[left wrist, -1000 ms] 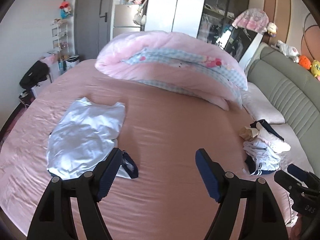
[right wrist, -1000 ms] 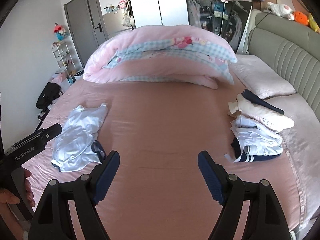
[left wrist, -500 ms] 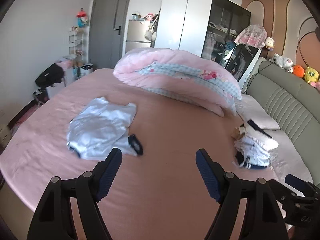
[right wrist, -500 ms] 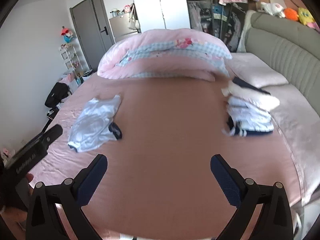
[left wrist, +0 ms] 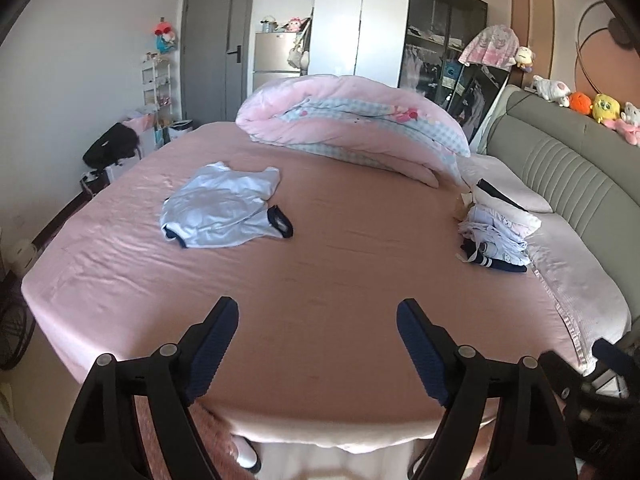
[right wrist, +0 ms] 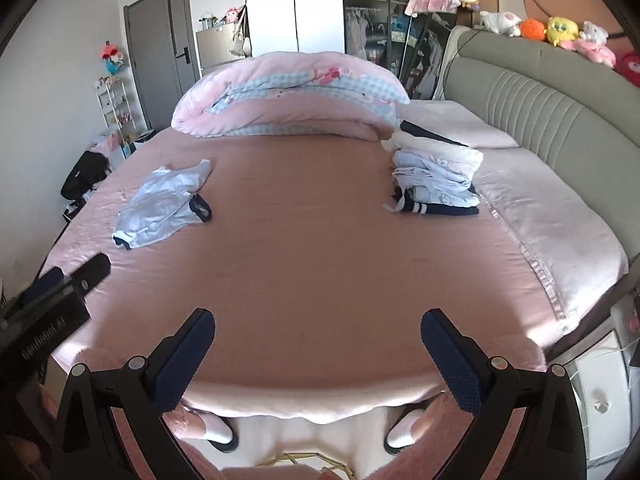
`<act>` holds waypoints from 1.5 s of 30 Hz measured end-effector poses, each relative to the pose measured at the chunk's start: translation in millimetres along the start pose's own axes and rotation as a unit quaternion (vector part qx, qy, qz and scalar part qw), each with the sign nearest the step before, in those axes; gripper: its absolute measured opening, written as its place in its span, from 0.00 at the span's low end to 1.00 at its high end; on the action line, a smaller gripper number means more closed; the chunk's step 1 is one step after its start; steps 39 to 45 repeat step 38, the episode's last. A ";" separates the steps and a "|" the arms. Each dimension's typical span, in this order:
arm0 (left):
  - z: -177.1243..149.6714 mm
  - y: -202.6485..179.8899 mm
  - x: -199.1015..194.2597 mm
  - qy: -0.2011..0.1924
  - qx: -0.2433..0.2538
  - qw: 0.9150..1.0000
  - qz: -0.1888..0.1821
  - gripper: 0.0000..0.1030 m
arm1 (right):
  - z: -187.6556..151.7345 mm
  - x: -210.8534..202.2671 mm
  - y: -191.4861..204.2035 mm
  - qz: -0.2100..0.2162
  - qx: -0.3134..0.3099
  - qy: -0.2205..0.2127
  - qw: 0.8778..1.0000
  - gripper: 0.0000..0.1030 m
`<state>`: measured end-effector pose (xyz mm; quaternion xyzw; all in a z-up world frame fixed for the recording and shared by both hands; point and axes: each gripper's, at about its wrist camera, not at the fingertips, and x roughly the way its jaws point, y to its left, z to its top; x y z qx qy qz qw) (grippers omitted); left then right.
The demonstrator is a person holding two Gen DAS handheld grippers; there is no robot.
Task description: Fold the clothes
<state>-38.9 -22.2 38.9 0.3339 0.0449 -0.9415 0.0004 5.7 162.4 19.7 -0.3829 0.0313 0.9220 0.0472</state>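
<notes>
A light blue garment with dark navy trim [left wrist: 224, 210] lies rumpled on the left part of the pink bed; it also shows in the right wrist view [right wrist: 162, 210]. A stack of folded clothes [left wrist: 496, 228] sits on the right side of the bed, also in the right wrist view [right wrist: 434, 178]. My left gripper [left wrist: 318, 336] is open and empty, above the bed's near edge. My right gripper [right wrist: 318, 344] is open and empty, also over the near edge. The left gripper's body [right wrist: 52, 304] shows at the left of the right wrist view.
A rolled pink quilt [left wrist: 352, 124] lies across the far side of the bed [left wrist: 340, 280]. A grey padded headboard [left wrist: 568, 176] with plush toys runs along the right. A white nightstand [right wrist: 600, 392] stands at right. Feet in slippers [right wrist: 216, 428] show below the bed edge.
Both grippers have pulled back from over the mattress to beyond its near edge. The bed edge and the floor have come into view. Both stayed open and empty.
</notes>
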 end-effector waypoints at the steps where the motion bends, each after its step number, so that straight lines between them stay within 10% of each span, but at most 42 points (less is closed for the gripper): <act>1: -3.3 -2.1 -3.9 0.000 0.002 1.000 0.004 0.79 | -3.9 -1.0 -0.2 -0.005 -0.007 0.000 1.000 1.00; 45: -32.6 -26.6 1.6 0.024 0.011 1.000 -0.015 0.85 | -15.8 21.4 -12.9 0.002 -0.001 0.037 0.999 1.00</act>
